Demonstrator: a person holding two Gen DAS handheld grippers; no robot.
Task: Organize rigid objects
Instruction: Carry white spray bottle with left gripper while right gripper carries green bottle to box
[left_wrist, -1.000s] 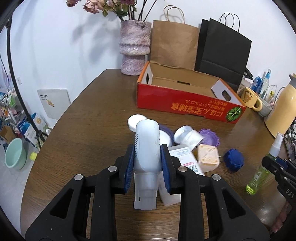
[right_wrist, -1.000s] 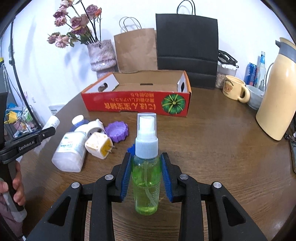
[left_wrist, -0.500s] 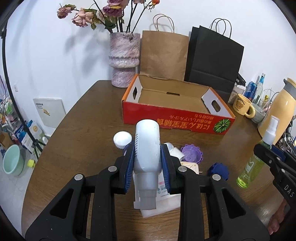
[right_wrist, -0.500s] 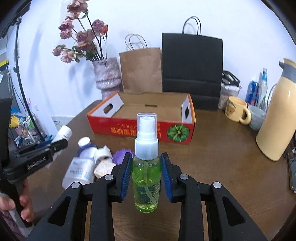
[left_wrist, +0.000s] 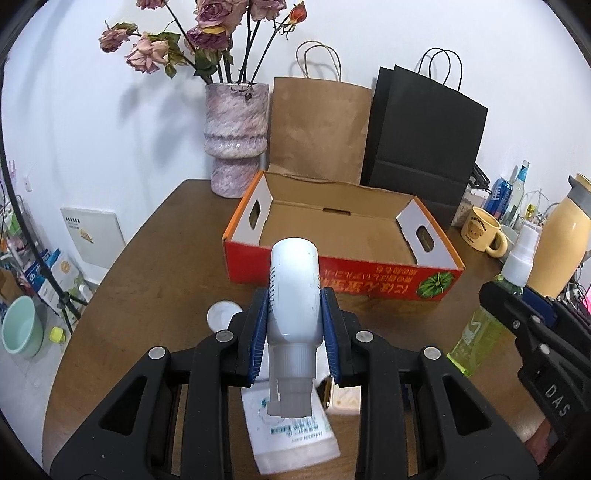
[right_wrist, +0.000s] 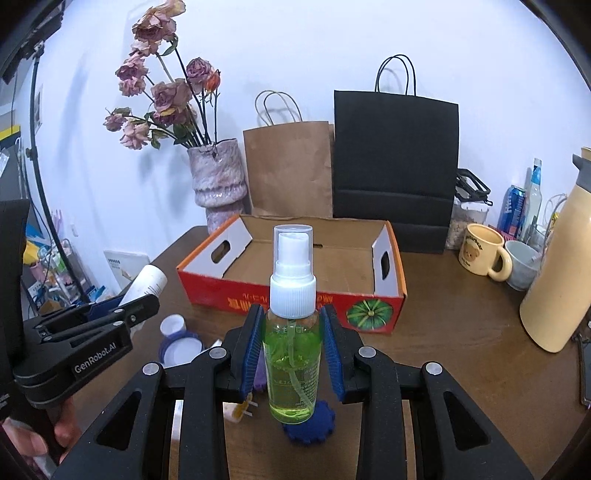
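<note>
While we hold both up over the table (left_wrist: 155, 258), our left gripper (left_wrist: 294, 332) squeezes the white bottle (left_wrist: 294, 291), cap toward us, bottom toward the red box (left_wrist: 343, 262). Our right gripper (right_wrist: 291, 347) squeezes the green spray bottle (right_wrist: 292, 354), standing straight up.

Two wrist cameras, both facing the box

My left view looks from the left, my right from the right; both share the cardboard box (left_wrist: 343, 236) (right_wrist: 295, 266).

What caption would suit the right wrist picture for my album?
Right gripper holds a green spray bottle upright before an open red cardboard box.
</note>
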